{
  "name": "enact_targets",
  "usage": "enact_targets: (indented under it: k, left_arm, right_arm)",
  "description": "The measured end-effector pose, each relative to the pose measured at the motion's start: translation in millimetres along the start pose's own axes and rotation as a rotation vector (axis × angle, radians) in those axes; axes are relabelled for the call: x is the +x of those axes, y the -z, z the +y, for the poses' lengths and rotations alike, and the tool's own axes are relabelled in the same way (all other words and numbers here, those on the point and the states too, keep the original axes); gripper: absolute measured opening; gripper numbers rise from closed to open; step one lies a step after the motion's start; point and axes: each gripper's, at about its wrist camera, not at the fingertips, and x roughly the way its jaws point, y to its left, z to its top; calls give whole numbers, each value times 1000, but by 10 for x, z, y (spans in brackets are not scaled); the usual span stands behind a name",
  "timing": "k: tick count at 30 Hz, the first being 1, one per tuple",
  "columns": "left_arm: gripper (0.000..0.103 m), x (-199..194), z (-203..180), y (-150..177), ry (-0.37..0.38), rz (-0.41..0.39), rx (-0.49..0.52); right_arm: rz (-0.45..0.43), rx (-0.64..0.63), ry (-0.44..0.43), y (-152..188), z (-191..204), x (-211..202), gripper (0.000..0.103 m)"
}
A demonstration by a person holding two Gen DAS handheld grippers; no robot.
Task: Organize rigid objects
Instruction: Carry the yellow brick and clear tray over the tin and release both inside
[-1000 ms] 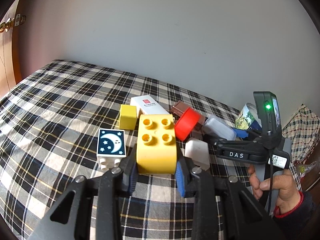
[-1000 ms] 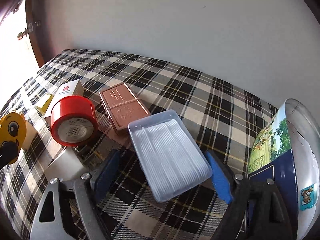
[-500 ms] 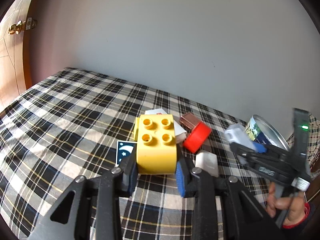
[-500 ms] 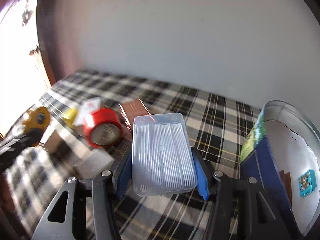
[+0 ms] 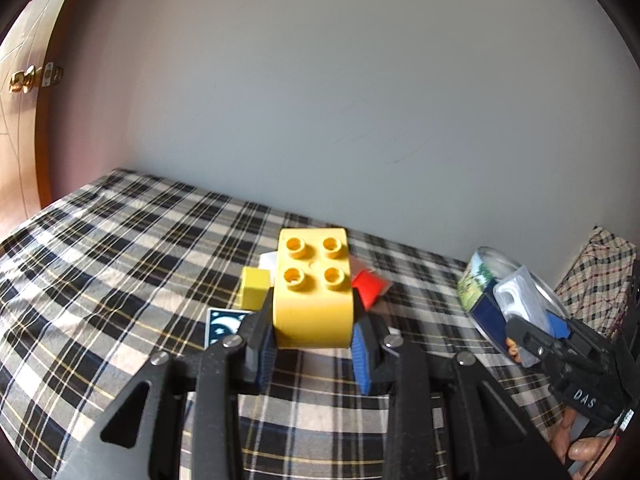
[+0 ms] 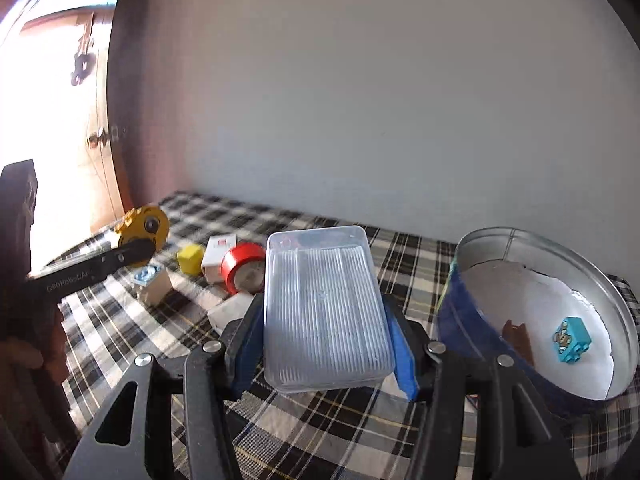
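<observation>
My left gripper point(image 5: 312, 356) is shut on a yellow four-stud brick point(image 5: 312, 296) and holds it above the plaid cloth. My right gripper point(image 6: 326, 352) is shut on a clear ribbed plastic box point(image 6: 324, 312), lifted just left of a round metal tin point(image 6: 560, 276). The tin holds a turquoise brick point(image 6: 570, 338) and a brown piece point(image 6: 518, 340). In the left wrist view the right gripper point(image 5: 536, 322) holds the box point(image 5: 520, 300) at the tin point(image 5: 478, 280). In the right wrist view the left gripper point(image 6: 136, 248) carries the yellow brick point(image 6: 144, 228).
On the cloth lie a moon-print block point(image 5: 222, 322), a small yellow cube point(image 5: 254, 288), a red tape roll point(image 6: 242, 268), a white carton point(image 6: 218, 258) and a white block point(image 6: 232, 312). A wall stands behind; a wooden door point(image 5: 20, 128) is at the left.
Both grippers have risen with their objects. The right gripper closed on the clear box, lifted it and carried it right, beside the tin. The left still holds the yellow brick.
</observation>
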Motion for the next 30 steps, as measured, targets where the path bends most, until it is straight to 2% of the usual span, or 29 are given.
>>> enact_targets:
  k: [4,9,22,30]
  left_arm:
    - [30,-75,-118,7,23,-32,16]
    - [30,-177,-250,-5,60,-72,22]
    - [30,-251,-647,-34,95,-86,62]
    - [30,-256,-885,-128,129,-105,86]
  right_arm:
    - [-62,8,3,-44,-54,-116,58]
    - [-94,7,26,-69,-107,-182,58]
    - [-201,112,68,-152,-467,-406,58]
    - [-219,137,105,-152,-541,-467,58]
